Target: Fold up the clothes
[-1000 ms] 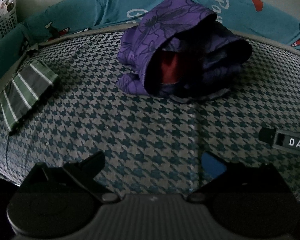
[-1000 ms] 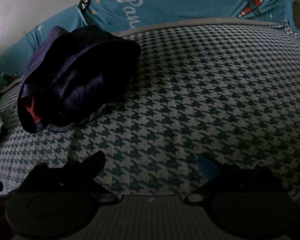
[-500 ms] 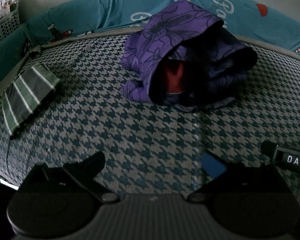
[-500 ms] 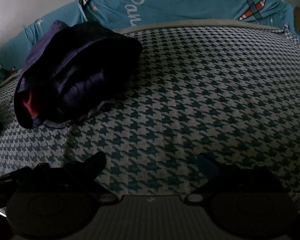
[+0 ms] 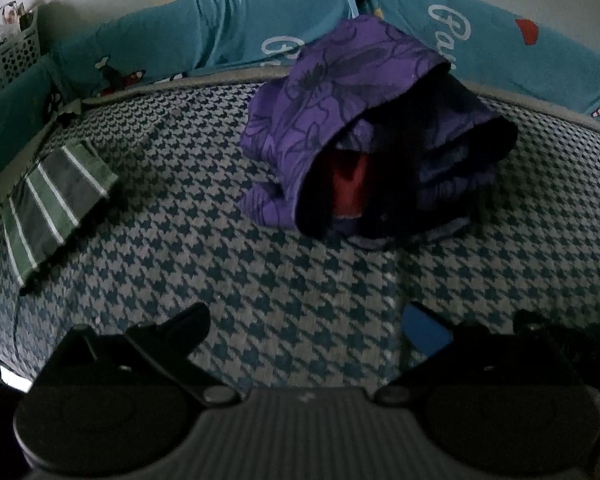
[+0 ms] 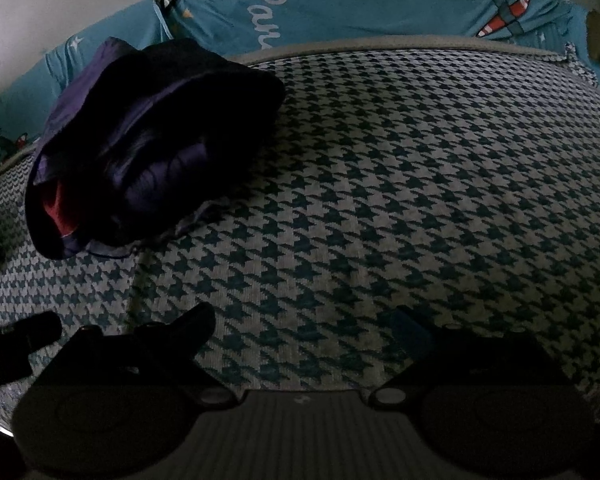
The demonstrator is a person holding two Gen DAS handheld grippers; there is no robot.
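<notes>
A heap of purple flowered clothes point(image 5: 340, 92) with a red piece point(image 5: 348, 188) inside lies on the houndstooth bed cover point(image 5: 220, 280), far from both grippers. The same heap point(image 6: 148, 140) looks dark at the upper left in the right wrist view. A folded green and grey striped garment point(image 5: 56, 204) rests at the left edge of the bed. My left gripper point(image 5: 304, 324) hangs open over bare cover, nothing between its fingers. My right gripper point(image 6: 304, 324) is wide too, its jaws closing slowly with only cover point(image 6: 380, 200) beneath them.
A teal bumper cushion point(image 5: 220, 32) with plane prints and white lettering rings the far side of the bed point(image 6: 380, 8). A perforated white basket point(image 5: 8, 60) stands at the far left. The other gripper's dark tip point(image 6: 28, 332) shows at the left edge of the right wrist view.
The left wrist view has shifted slightly, so the clothes heap sits a little to the right. The other gripper's labelled part has left the right side of that view. The right jaws narrowed slightly.
</notes>
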